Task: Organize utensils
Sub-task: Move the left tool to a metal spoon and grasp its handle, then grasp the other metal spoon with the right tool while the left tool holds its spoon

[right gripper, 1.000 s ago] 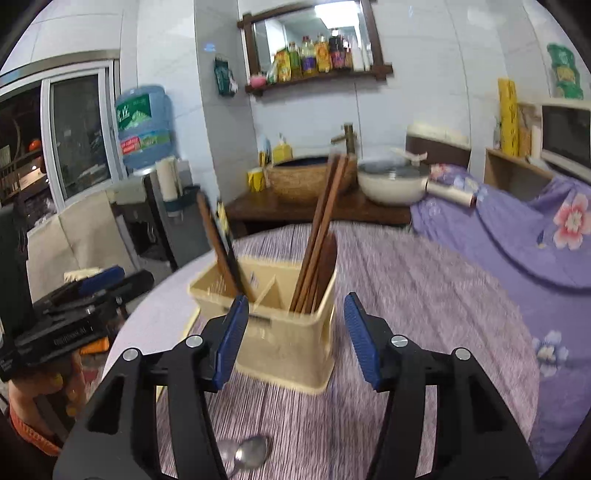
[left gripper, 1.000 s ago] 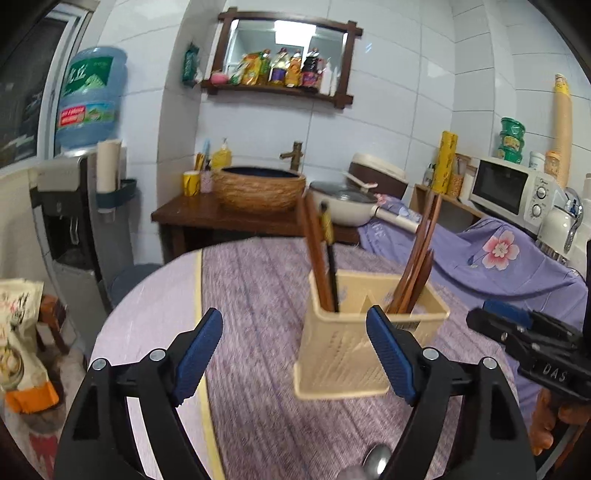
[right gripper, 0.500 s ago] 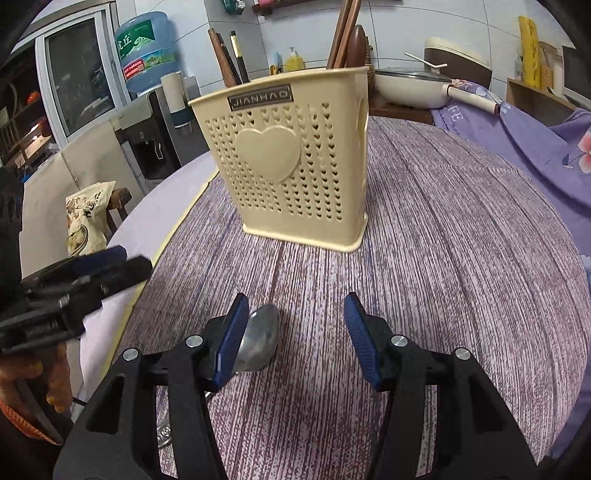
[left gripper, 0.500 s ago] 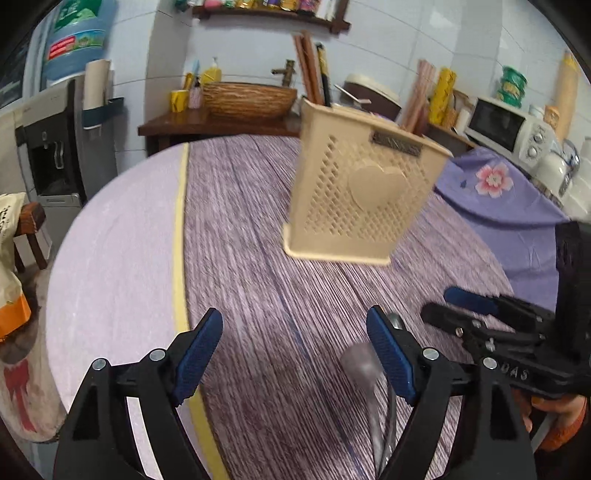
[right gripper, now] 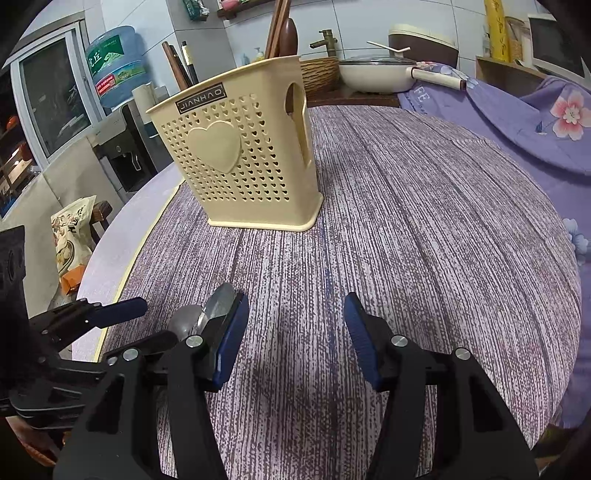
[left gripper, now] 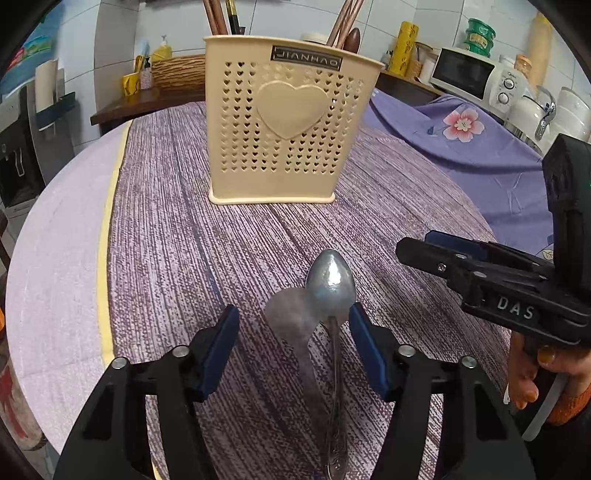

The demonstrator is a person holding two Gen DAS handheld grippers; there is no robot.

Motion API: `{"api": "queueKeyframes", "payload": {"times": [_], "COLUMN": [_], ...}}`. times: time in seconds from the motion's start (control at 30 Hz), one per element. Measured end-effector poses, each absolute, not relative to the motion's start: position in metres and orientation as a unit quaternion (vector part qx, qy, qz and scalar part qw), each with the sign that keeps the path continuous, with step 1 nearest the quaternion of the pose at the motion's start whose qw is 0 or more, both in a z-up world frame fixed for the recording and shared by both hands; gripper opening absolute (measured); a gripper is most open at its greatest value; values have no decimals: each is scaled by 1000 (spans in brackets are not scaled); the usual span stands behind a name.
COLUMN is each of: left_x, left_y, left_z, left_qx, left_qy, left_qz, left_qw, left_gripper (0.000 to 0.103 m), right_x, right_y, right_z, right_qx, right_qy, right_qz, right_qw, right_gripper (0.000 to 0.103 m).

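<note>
A cream utensil holder [left gripper: 288,129] with heart-shaped holes stands upright on the round table and has chopsticks [left gripper: 216,16] and a wooden spoon [right gripper: 290,35] in it. Two metal spoons lie side by side in front of it, one shiny [left gripper: 330,286] and one dull [left gripper: 291,314], handles toward me. My left gripper [left gripper: 293,343] hangs low over them. Its jaws are closing with both spoon necks between the blue pads, and neither pad presses on them. My right gripper [right gripper: 295,336] is open over bare cloth, just right of the spoons [right gripper: 218,306]. A hand holds it at the right edge of the left wrist view.
The striped purple cloth [right gripper: 424,206] covers the table, whose pale edge [left gripper: 55,258] curves away on the left. A flowered purple cover [left gripper: 480,147], a microwave [left gripper: 476,77] and a pan [right gripper: 373,75] stand behind. A water dispenser [right gripper: 114,66] and a snack bag [right gripper: 70,236] are off to the left.
Both grippers have sunk toward the table and tipped downward. The holder now stands farther ahead, the spoons lie between the left jaws, and those jaws have narrowed.
</note>
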State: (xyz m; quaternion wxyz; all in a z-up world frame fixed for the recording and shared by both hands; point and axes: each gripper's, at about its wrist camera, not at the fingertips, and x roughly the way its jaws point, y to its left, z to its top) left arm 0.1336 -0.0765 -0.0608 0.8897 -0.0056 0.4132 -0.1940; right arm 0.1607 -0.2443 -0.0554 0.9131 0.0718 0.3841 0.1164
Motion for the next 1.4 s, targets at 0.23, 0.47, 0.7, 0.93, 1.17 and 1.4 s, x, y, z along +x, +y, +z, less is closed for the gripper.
{"api": "queueKeyframes", "payload": {"times": [0.23, 0.47, 0.7, 0.93, 1.17, 1.4], "left_x": [142, 145, 146, 153, 150, 148], "left_y": [-83, -80, -64, -29, -7, 8], "left_z": [-68, -69, -64, -63, -60, -56], "left_qx": [-9, -20, 5, 9, -17, -29], "left_qy": [430, 430, 416, 413, 404, 392], "left_qz": [-190, -186, -144, -86, -79, -66], "left_qw": [883, 883, 898, 907, 911, 917], "left_gripper": [46, 34, 29, 28, 42, 45], "right_x": [157, 156, 156, 155, 157, 161], "right_y": [-244, -240, -229, -192, -159, -140], "right_z": [-56, -55, -57, -64, -74, -80], "right_qx": [78, 78, 70, 42, 16, -8], "right_qy": [385, 385, 394, 419, 441, 438], "right_qz": [122, 125, 128, 134, 112, 81], "right_qw": [911, 911, 908, 897, 890, 895], "right_gripper": [54, 54, 54, 54, 54, 54]}}
